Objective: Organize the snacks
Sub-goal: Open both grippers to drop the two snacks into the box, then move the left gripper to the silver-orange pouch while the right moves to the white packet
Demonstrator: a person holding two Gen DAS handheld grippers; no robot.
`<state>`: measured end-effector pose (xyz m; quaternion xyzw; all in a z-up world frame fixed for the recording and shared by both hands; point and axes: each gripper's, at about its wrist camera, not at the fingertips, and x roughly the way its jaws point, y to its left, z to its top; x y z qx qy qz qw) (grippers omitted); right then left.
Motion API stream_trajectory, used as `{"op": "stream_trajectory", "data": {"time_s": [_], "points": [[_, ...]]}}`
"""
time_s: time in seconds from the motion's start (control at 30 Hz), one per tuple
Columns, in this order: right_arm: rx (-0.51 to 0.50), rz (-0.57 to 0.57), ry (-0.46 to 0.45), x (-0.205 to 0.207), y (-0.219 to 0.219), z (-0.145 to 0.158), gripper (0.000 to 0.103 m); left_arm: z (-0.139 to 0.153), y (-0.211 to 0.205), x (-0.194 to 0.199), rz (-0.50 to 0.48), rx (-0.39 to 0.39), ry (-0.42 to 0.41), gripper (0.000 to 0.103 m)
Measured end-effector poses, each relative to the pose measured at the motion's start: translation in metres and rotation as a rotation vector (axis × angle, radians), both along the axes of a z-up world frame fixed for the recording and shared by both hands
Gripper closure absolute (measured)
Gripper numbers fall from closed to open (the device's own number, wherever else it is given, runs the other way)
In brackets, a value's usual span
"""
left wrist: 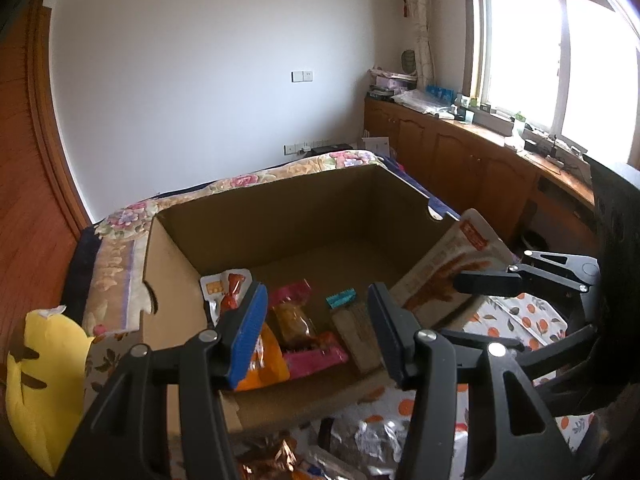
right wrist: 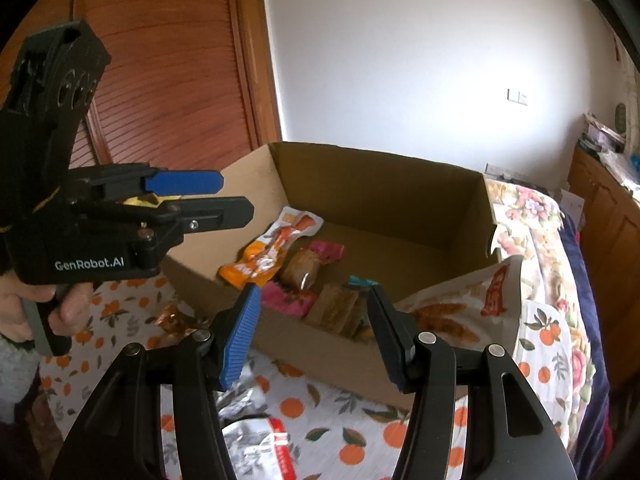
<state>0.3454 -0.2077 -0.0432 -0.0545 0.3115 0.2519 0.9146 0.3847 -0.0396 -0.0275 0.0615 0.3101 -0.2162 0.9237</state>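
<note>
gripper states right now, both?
Left gripper: open, holding nothing.
Right gripper: open, holding nothing.

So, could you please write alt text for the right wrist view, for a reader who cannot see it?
An open right gripper points at a cardboard box holding several snack packets, on an orange-print cloth. The left gripper, hand-held, hangs empty at left; a large snack bag leans on the box's right side.

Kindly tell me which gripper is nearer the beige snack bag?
Right: the right gripper hovers just beside the snack bag; the left gripper is across the box, near its left wall.
</note>
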Motion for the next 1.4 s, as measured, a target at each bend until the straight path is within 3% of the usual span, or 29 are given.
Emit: {"op": "stream_trajectory", "data": {"time_s": [0.33,0.63,0.97,1.4], "points": [[0.011,-0.002,-0.009,-0.047,-0.002,0.005,0.042,-0.001,0.025,-0.053,0.047,-0.001,-0.006,0.05],[0.024,0.009,0.077,-0.061,0.007,-0.037,0.04,-0.039,0.04,-0.086,0.068,-0.003,0.035,0.05],[0.006,0.021,0.185,-0.055,0.018,-0.091,0.038,-0.093,0.042,-0.091,0.074,0.031,0.107,0.05],[-0.015,0.03,0.205,-0.053,0.024,-0.104,0.037,-0.122,0.03,-0.083,0.001,0.138,0.147,0.053]]}}
